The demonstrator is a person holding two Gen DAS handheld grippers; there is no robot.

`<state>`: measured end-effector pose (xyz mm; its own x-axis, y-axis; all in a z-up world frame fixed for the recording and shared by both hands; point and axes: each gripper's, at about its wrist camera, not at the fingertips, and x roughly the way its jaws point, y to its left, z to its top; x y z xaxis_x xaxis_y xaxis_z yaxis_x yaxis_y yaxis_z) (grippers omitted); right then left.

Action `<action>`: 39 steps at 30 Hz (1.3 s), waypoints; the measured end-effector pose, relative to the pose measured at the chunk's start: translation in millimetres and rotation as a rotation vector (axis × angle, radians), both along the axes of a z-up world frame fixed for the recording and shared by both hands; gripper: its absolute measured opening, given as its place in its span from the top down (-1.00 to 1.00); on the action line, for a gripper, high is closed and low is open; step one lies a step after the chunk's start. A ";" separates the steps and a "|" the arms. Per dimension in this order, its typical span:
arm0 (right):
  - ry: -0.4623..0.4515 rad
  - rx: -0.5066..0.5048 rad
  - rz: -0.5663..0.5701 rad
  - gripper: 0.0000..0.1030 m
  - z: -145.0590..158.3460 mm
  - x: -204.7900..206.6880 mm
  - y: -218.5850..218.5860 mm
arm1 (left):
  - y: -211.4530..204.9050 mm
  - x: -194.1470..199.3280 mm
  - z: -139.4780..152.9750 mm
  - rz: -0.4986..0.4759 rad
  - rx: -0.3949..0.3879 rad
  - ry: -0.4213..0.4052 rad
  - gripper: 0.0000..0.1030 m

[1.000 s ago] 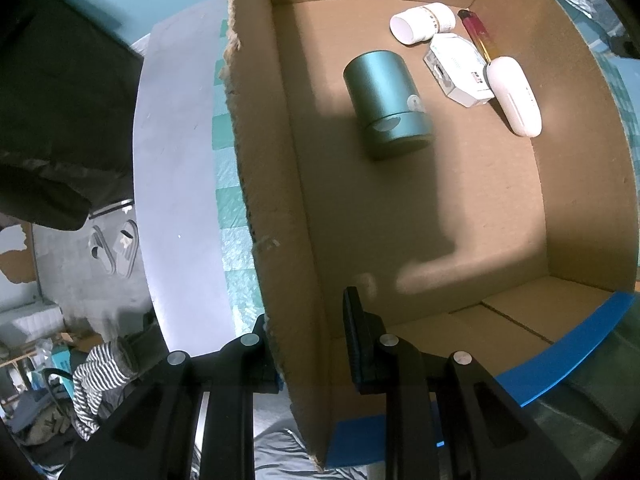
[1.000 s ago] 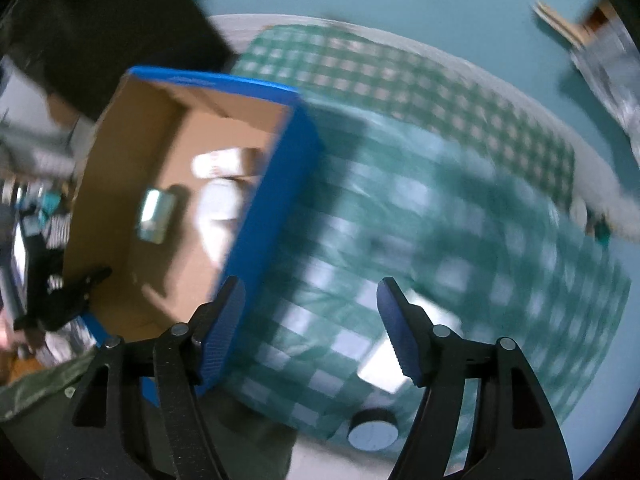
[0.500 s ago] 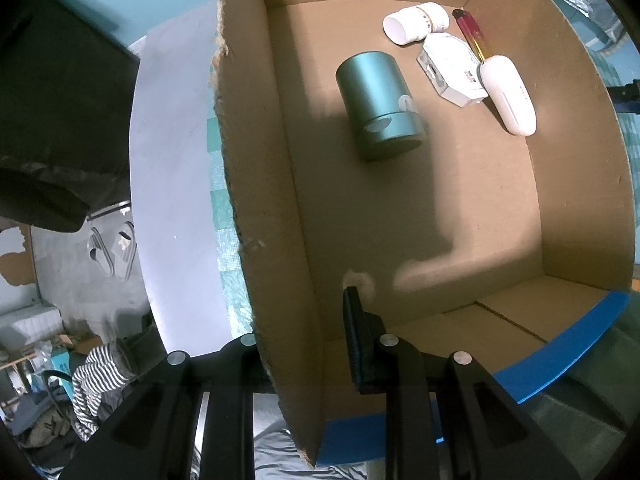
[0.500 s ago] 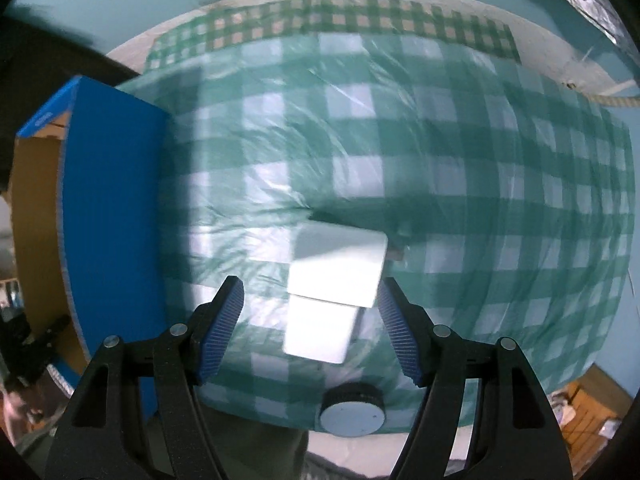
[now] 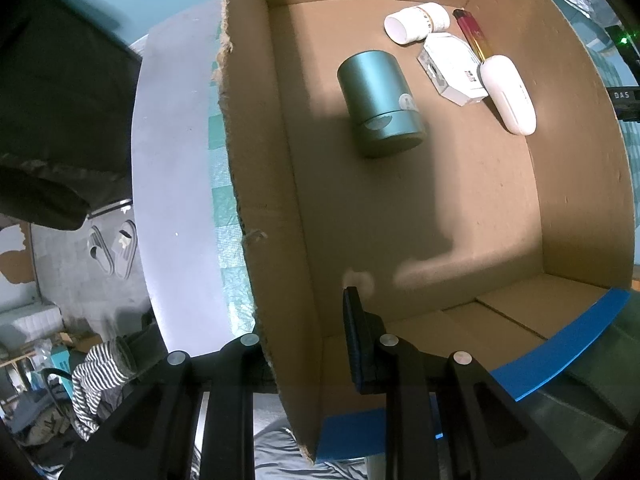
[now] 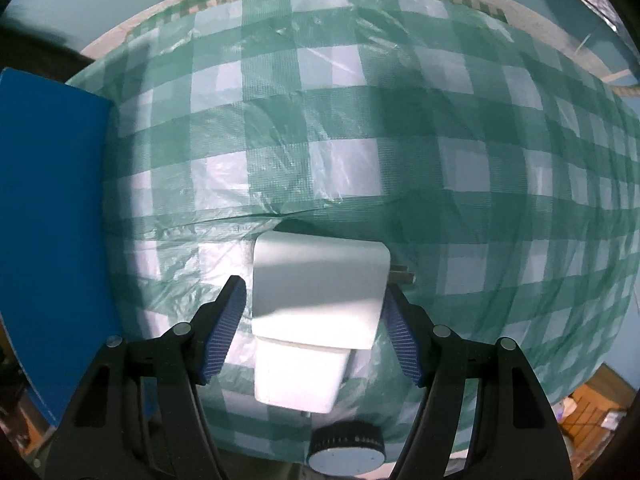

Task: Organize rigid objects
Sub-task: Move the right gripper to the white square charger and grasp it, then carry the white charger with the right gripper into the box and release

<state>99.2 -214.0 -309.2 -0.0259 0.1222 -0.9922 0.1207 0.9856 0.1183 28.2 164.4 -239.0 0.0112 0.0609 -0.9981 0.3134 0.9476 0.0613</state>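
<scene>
A: Since a second ago our right gripper (image 6: 312,332) has dropped from over the box to straddle the white charger block (image 6: 316,312) on the checked tablecloth (image 6: 360,140). Jaws apart, pads either side, not pressing.

B: And our left gripper (image 5: 308,344)?

A: Hasn't budged, jaws clamped on the cardboard box (image 5: 440,220) wall. Inside we see the teal canister (image 5: 380,108), white bottle (image 5: 416,22), small white carton (image 5: 452,68), lighter (image 5: 474,36) and white case (image 5: 508,94).

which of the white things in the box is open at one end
The small white bottle lying at the far wall; its round open mouth shows. The white carton and the white oval case look closed.
</scene>
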 end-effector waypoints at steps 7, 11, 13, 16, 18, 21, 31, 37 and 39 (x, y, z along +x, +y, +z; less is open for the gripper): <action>0.002 -0.032 0.026 -0.16 -0.7 -1.6 0.0 | 3.9 -1.9 -2.5 0.006 0.000 0.005 0.57; -0.013 -0.023 0.050 -0.12 5.7 -5.2 -1.3 | 4.2 -2.3 -2.1 0.005 -0.001 0.007 0.57; -0.013 -0.019 0.056 -0.12 10.3 -4.1 2.4 | 4.0 -2.2 -1.5 0.002 -0.002 0.006 0.57; -0.018 -0.010 0.072 -0.12 18.0 -2.9 3.5 | 3.7 -2.7 -0.6 0.000 -0.003 0.006 0.57; -0.026 -0.002 0.086 -0.12 22.8 -2.4 4.8 | 2.8 -2.9 -0.7 -0.001 -0.001 0.008 0.57; -0.032 0.000 0.102 -0.12 30.0 -4.1 5.1 | 1.3 -3.6 0.1 -0.004 -0.002 0.008 0.57; -0.087 0.044 0.189 -0.12 68.4 -7.2 40.0 | 0.7 -3.4 0.8 -0.003 -0.003 0.008 0.57; -0.132 0.064 0.278 -0.12 92.4 3.0 61.2 | 1.4 -2.3 1.2 -0.008 -0.006 0.006 0.57; -0.143 0.070 0.314 -0.12 96.7 10.9 66.6 | 1.0 -1.9 1.4 -0.009 -0.008 0.006 0.57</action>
<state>110.2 -147.4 -212.4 0.0653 0.1979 -0.9780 -0.2095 0.9610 0.1805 26.4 165.3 -237.6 0.0058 0.0533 -0.9986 0.3220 0.9453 0.0523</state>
